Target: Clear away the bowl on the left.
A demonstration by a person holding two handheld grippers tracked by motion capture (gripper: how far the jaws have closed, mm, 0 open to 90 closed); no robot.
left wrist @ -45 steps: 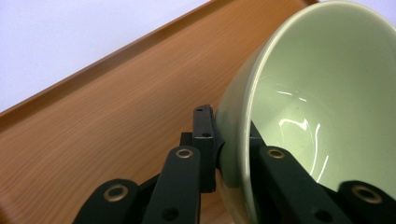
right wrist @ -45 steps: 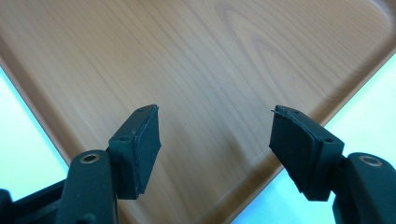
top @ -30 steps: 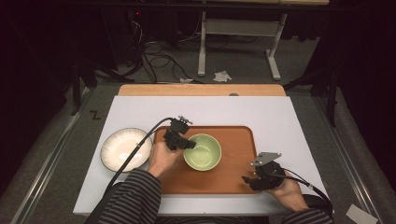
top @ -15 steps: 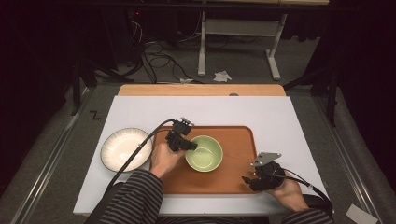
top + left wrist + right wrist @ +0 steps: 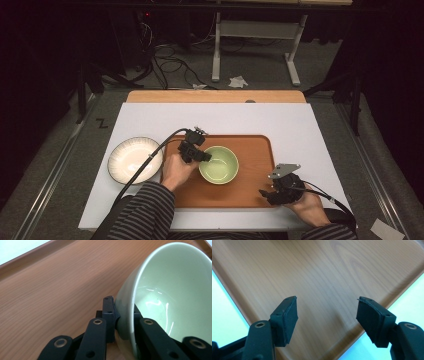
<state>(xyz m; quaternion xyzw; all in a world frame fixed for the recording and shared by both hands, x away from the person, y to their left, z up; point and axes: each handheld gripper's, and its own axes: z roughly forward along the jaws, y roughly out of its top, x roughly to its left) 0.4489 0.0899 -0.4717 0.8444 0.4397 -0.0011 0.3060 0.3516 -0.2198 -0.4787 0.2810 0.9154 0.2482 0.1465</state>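
A pale green bowl (image 5: 219, 165) sits on the wooden tray (image 5: 255, 150) in the high view. My left gripper (image 5: 202, 156) is shut on the bowl's left rim. In the left gripper view one jaw presses the outside of the green bowl (image 5: 172, 290) and the other the inside, and my left gripper (image 5: 123, 307) holds the wall between them. My right gripper (image 5: 267, 192) hovers over the tray's near right corner. In the right gripper view my right gripper (image 5: 327, 312) stands open with only the tray (image 5: 324, 270) beneath it.
A white ribbed bowl (image 5: 134, 160) rests on the white table top (image 5: 300, 125) just left of the tray. A wooden strip (image 5: 215, 96) runs along the table's far edge. Cables trail from both grippers toward the near edge.
The left gripper and the green bowl have edged slightly to the right on the tray. The right gripper has stayed where it was.
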